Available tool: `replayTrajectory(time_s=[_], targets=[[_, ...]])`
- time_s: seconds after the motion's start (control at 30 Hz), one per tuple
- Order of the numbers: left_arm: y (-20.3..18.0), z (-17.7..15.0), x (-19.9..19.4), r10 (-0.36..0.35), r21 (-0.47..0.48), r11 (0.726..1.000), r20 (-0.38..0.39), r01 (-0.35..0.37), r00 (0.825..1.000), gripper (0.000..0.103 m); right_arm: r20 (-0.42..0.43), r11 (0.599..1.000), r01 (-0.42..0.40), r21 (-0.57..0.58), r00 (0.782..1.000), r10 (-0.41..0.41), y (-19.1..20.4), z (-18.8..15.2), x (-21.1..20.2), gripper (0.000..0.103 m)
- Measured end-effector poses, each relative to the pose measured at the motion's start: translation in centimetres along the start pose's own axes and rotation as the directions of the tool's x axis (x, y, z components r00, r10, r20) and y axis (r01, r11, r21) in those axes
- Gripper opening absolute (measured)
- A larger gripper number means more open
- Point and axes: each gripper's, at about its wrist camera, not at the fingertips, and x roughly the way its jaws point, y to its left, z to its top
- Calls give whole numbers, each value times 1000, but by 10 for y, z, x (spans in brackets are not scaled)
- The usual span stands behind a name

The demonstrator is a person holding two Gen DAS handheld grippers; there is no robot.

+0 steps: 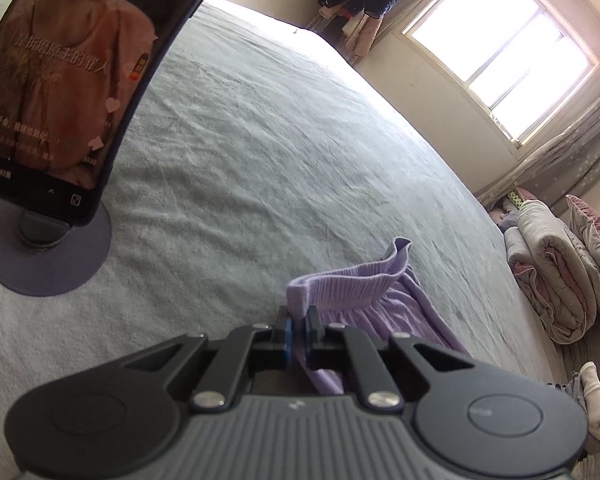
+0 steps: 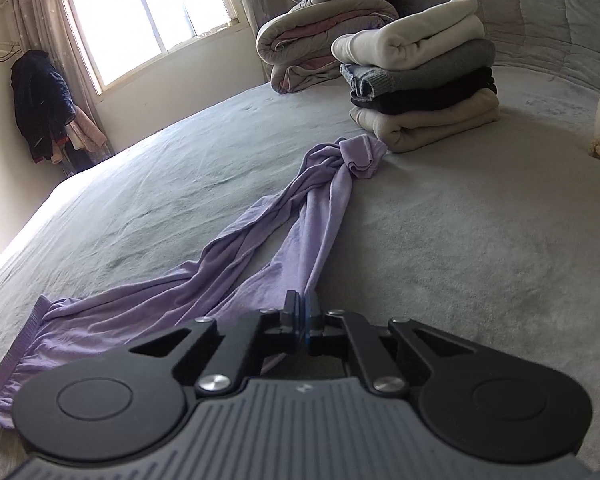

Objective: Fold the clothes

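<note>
Both grippers, left point(image 1: 298, 316) and right point(image 2: 302, 304), pinch the purple trousers point(image 2: 236, 240), whose knotted leg ends hide their hems.

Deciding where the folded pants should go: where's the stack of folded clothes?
In the right wrist view, the stack of folded clothes sits upper right on the bed, just beyond the purple pants.
</note>
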Motion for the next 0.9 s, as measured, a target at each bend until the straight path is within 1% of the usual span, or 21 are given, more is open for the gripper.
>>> replayTrajectory(time_s=[0.17, 0.53, 0.77, 0.9], targets=[[10, -2, -8, -11, -24, 1000, -32, 10, 999, 6, 15, 1000, -7, -3, 1000, 7, -11, 1, -31, 2], [20, -6, -36, -4, -2, 1000, -83, 3, 997, 6, -40, 998, 6, -55, 999, -8, -23, -29, -78, 2], [30, -9, -44, 31, 3, 1000, -144, -31, 989, 6, -76, 995, 21, -102, 997, -29, -23, -46, -92, 2], [35, -11, -40, 44, 2, 999, -188, -45, 981, 6, -123, 991, 42, -125, 991, -57, -25, -58, -85, 2]])
